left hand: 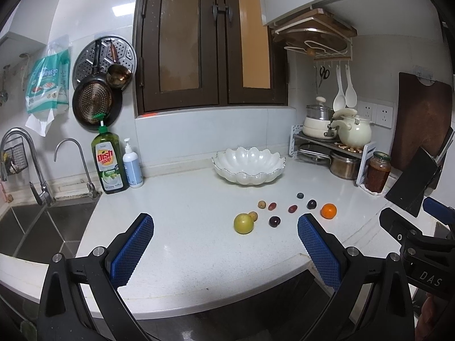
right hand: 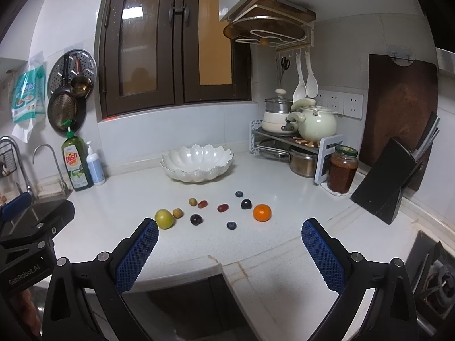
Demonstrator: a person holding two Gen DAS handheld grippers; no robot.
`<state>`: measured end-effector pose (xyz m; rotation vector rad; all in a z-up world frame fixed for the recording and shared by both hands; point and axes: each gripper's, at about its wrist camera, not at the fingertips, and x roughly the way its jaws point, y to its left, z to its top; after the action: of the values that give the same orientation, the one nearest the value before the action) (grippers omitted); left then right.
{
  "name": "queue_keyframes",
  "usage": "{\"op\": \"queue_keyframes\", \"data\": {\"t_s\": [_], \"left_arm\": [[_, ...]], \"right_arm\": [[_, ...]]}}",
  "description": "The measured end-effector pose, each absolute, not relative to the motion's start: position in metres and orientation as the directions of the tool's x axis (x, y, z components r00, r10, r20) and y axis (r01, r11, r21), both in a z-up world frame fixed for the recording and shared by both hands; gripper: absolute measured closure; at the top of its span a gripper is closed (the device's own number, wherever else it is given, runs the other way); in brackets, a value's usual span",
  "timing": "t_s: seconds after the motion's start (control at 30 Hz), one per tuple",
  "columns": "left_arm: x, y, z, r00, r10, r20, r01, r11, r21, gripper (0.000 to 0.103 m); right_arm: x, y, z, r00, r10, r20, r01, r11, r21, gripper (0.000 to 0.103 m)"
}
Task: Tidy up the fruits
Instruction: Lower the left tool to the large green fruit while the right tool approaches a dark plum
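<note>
Several small fruits lie loose on the white counter (left hand: 184, 227): a yellow-green apple (left hand: 243, 223) (right hand: 164, 219), an orange (left hand: 328, 210) (right hand: 262, 212), dark plums (left hand: 274, 221) (right hand: 196, 219), red grapes (left hand: 293, 208) (right hand: 223, 207) and blueberries (right hand: 231, 225). An empty white scalloped bowl (left hand: 248, 165) (right hand: 196, 163) stands behind them. My left gripper (left hand: 226, 230) is open and empty, held above the counter's front edge short of the fruits. My right gripper (right hand: 229, 236) is open and empty, also short of them.
A sink (left hand: 31, 227) with taps is at the left, dish soap (left hand: 109, 162) and a lotion bottle (left hand: 132, 164) beside it. A pot rack (right hand: 287, 142), sauce jar (right hand: 342, 169), knife block (right hand: 389, 182) and cutting board (right hand: 401, 105) fill the right corner.
</note>
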<state>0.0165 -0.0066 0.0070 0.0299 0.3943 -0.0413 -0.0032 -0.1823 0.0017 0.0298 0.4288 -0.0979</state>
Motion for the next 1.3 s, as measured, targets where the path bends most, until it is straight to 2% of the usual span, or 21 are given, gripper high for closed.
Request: {"op": "queue_keyframes", "data": {"t_s": [0.57,0.77,1.3], "left_arm": [[0.102,-0.012,-0.023,0.869,-0.049,-0.492,0.074,0.997,0.033,0.0],[0.144,-0.016,-0.038,0.847,-0.067,-0.527,0.1,0.994,0.034,0.006],[0.245,-0.029,-0.108,0.719,-0.122,-0.684,0.2,0.979,0.035,0.019]], "right_arm": [[0.078,-0.186,-0.035,0.846,-0.104,-0.523,0.136,0.99,0.023,0.001],[0.122,-0.188,-0.053,0.815,-0.11,-0.569,0.148,0.989,0.021,0.002],[0.213,-0.188,-0.119,0.698,-0.138,-0.703,0.199,0.98,0.004,0.017]]}}
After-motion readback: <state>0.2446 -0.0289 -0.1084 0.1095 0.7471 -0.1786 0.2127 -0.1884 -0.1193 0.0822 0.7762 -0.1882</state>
